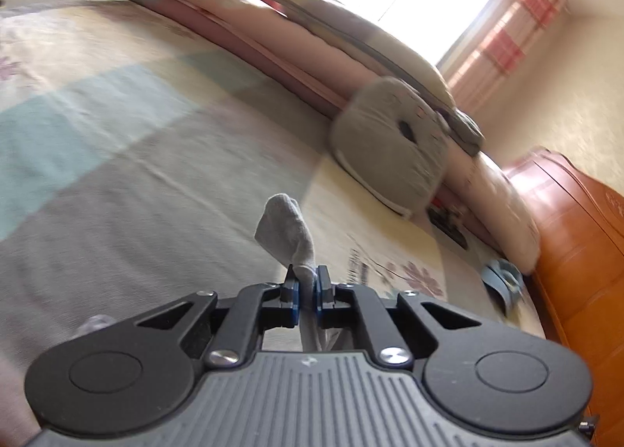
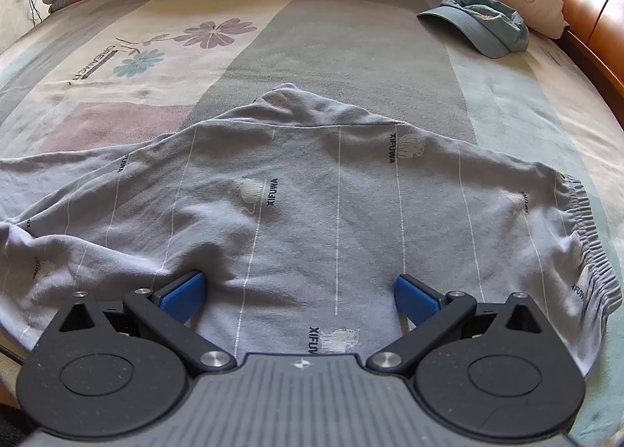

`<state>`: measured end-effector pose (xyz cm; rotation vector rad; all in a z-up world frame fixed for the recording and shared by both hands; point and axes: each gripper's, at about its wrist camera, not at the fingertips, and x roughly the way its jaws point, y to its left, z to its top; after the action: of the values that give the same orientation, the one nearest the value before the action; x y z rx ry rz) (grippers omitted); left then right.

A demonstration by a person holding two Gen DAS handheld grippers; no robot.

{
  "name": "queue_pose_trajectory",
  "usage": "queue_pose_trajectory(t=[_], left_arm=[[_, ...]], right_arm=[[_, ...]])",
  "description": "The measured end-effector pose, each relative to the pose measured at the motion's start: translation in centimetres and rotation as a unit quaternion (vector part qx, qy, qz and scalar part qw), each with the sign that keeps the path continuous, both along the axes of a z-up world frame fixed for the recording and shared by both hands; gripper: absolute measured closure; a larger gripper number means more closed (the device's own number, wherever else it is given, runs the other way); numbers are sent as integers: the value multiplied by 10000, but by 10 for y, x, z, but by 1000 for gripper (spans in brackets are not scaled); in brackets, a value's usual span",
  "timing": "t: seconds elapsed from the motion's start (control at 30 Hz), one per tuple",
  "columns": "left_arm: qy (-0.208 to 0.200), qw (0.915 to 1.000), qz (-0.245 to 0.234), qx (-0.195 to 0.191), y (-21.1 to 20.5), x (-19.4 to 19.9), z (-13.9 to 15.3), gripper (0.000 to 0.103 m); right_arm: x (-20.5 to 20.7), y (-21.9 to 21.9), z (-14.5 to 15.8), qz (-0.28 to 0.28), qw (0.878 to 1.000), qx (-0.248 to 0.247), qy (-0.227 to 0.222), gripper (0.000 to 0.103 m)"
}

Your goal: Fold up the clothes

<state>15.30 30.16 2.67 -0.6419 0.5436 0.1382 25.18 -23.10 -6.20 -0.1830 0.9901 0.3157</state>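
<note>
Garment: grey printed trousers (image 2: 312,189) are spread across the bed (image 2: 351,49), near its front edge.
Left hand-held gripper (image 1: 307,283): clamped on a grey fabric tip (image 1: 286,230).
Right hand-held gripper (image 2: 300,291): spread wide over the cloth.
Handling: judged soft, light, limp; best pinched at the elastic waistband (image 2: 592,228).
Hidden: the leg ends are cut off at the left.

The left gripper (image 1: 306,285) is being held tilted, its jaws being kept pressed together on a tuft of grey cloth (image 1: 286,230). The right gripper (image 2: 300,289) is being held level, its jaws being kept spread wide apart.
</note>
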Motion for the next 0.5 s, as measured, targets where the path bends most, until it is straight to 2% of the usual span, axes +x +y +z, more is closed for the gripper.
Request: queue_pose_trajectory(t=[0.27,0.5], left_arm=[[87,9982,561,172,8,-38,4,98],[124,9983,565,53,17,-46,-23,98]], right_arm=[[5,2,2,34,9999,-73,140,0],[7,6,4,141,9997,-157,141,0]])
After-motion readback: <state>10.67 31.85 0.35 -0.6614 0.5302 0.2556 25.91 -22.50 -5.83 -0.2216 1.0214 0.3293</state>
